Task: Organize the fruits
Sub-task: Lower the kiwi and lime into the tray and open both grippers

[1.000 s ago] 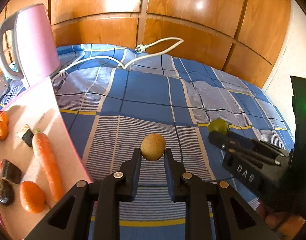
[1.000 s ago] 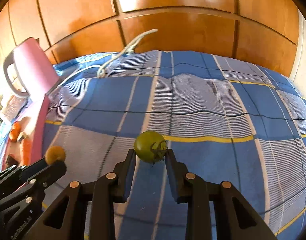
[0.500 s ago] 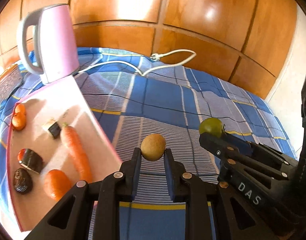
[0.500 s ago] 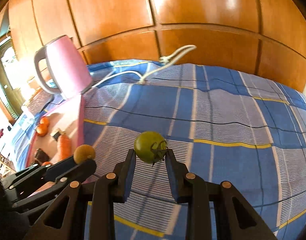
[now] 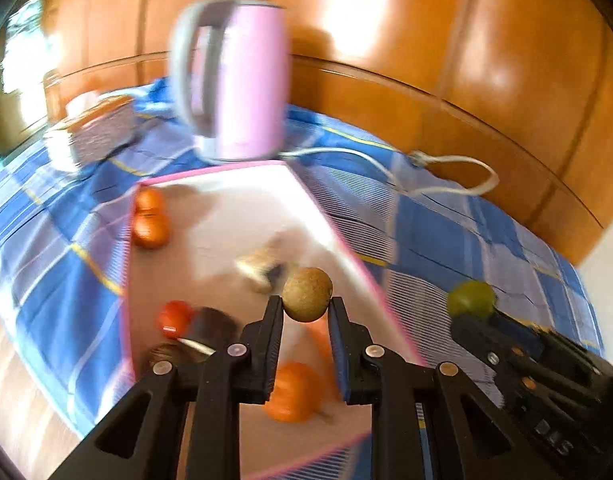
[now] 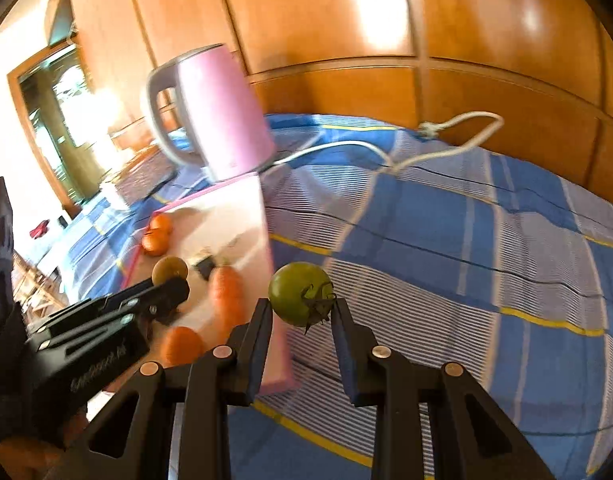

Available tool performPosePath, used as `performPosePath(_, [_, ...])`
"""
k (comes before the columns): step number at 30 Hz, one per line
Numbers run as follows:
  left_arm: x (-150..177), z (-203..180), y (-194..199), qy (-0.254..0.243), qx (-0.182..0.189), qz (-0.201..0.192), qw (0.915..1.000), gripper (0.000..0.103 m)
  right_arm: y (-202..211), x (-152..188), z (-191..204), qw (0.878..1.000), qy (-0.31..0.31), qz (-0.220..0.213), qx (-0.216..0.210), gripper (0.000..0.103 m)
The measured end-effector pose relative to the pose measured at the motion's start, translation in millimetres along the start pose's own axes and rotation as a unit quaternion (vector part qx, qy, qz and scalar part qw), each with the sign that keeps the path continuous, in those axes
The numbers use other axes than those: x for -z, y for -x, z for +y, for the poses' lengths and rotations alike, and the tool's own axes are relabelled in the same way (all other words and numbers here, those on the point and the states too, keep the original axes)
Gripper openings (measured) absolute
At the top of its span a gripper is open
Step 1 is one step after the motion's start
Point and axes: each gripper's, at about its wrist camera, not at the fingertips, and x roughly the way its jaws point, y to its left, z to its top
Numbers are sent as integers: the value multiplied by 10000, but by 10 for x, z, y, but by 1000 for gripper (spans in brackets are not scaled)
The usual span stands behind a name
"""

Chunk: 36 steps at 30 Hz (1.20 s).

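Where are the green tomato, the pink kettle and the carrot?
green tomato [image 6: 300, 298], right wrist view, middle of its skin.
pink kettle [image 6: 222, 112], right wrist view, its pink side wall.
carrot [image 6: 227, 298], right wrist view, its blurred orange body.

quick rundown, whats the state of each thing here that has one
left gripper: shut on the brown fruit, held above the pink board
right gripper: shut on the green tomato, held clear of the cloth
kettle: upright, lid closed
plug: unplugged, lying on the blue checked cloth
carrot: lying on the board
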Motion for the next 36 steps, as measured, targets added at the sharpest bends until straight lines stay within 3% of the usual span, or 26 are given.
performPosePath(9, [-162,474,-66,395,-624,-3,9973,23,-289,-149,503,9977,443,228,-460,31])
performPosePath(18, [-187,608,-113,518,-703,31,9962,23,-413,-239,794,9954,764,243,-527,31])
performPosePath(36, [-215,681,-233,528,-787,128,9954,24,-591,-224,818,9957,626,474,-501,32])
